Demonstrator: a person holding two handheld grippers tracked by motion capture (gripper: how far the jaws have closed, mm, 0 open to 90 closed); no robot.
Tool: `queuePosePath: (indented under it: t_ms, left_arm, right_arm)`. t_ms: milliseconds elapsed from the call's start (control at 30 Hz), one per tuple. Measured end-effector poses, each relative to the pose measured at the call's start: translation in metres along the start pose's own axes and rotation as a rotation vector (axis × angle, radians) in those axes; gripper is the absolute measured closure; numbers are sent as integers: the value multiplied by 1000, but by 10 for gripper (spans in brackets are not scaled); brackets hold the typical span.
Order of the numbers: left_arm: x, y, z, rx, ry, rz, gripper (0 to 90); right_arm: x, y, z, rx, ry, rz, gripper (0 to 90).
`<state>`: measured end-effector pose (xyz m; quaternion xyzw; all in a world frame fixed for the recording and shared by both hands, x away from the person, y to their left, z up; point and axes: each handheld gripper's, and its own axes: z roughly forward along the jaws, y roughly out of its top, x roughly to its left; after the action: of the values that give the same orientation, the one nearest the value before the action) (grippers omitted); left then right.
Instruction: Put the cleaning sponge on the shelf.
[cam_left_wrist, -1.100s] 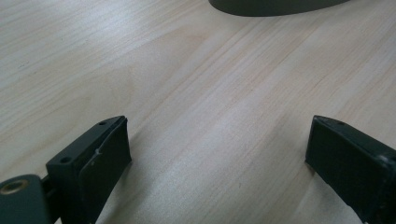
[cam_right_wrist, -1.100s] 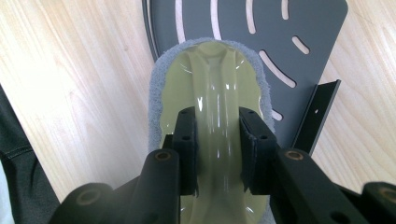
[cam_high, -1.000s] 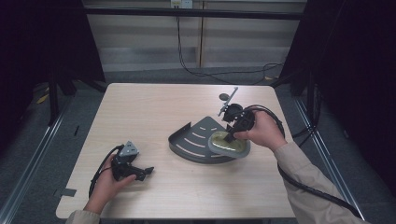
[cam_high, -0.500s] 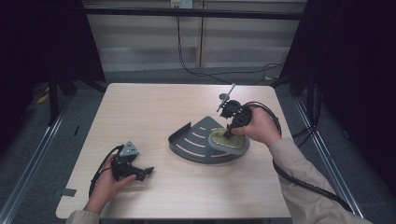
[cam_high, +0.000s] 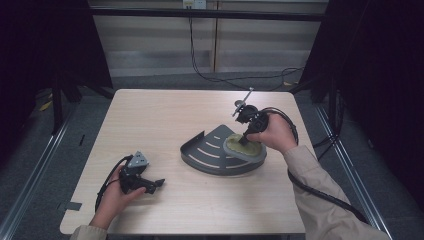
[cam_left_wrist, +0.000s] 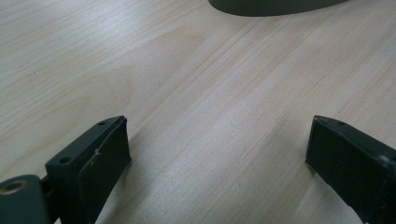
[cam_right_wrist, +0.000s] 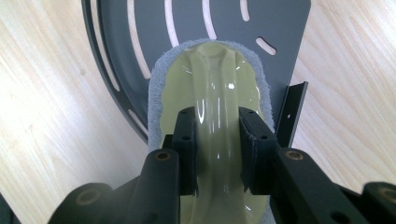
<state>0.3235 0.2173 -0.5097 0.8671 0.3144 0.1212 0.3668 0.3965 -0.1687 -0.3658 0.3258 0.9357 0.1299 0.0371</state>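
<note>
- The right gripper (cam_right_wrist: 217, 154) is closed around the raised middle handle of a yellow-green scrubber (cam_right_wrist: 210, 88). One jaw is pressed on each side of the handle.
- The handle is seen as smooth and shiny, so it is judged to be slippery. It looks like hard plastic, and it is the best place to be held.
- A grey fuzzy pad is seen around the scrubber's edge. It is judged to be soft and light, and not easy to break.
- The scrubber is seen resting on the dark rack (cam_right_wrist: 140, 42), near the rack's straight back wall.
- The rack is a flat corner shelf with curved slots cut in its floor and a low rim. It looks stiff, like metal. Nothing else is held in it.
- In the high view, the scrubber (cam_high: 252, 149) is seen on the rack's (cam_high: 210, 155) right part, with the right gripper (cam_high: 245, 141) pointed down onto it.
- The left gripper (cam_left_wrist: 217, 154) is held wide open, and nothing is held between its jaws.
- In the high view, the left gripper (cam_high: 156, 185) is seen low on the table (cam_high: 150, 115), well to the left of the rack and nearer the person.
</note>
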Motion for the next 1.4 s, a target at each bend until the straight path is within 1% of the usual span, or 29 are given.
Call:
queuePosePath:
  t_ms: [100, 200, 267, 433, 467, 533, 567, 633, 667, 733, 800, 867, 967, 1033, 1400]
  left_arm:
    - [0, 0, 0, 0, 0, 0, 56]
    - [0, 0, 0, -3, 2, -1, 56]
    - [0, 0, 0, -3, 2, -1, 56]
    - [0, 0, 0, -3, 1, -1, 57]
    - [0, 0, 0, -3, 1, -1, 56]
    - [0, 0, 0, -3, 2, 0, 56]
    - [0, 0, 0, -3, 1, -1, 56]
    - [0, 0, 0, -3, 1, -1, 56]
    - [0, 0, 0, -3, 1, -1, 56]
    - [0, 0, 0, -3, 2, -1, 56]
    - [0, 0, 0, -2, 2, -1, 56]
    - [0, 0, 0, -3, 2, -1, 56]
    - [0, 0, 0, -2, 2, -1, 57]
    - [0, 0, 0, -2, 2, -1, 56]
    - [0, 0, 0, -2, 2, -1, 56]
  right_arm:
    - [-2, -1, 2, -8, 5, 17, 705]
    - [-4, -1, 4, -13, 0, 18, 705]
    - [-7, -2, 6, -23, 2, 35, 705]
    - [-10, -3, 9, -34, -3, 53, 705]
    - [-11, -3, 9, -40, -4, 67, 705]
    - [-12, -3, 10, -40, -2, 70, 705]
    - [-13, -4, 11, -40, -11, 78, 705]
    - [-13, -4, 12, -41, -12, 84, 705]
    - [-14, -4, 13, -45, -8, 96, 705]
    - [-15, -4, 14, -50, -17, 108, 705]
    - [-15, -4, 15, -50, -17, 114, 705]
    - [-16, -4, 16, -53, -18, 136, 705]
    - [-18, -6, 18, -53, -18, 145, 705]
    - [-19, -7, 18, -51, -20, 164, 705]
    - [-24, -8, 22, -47, -33, 189, 704]
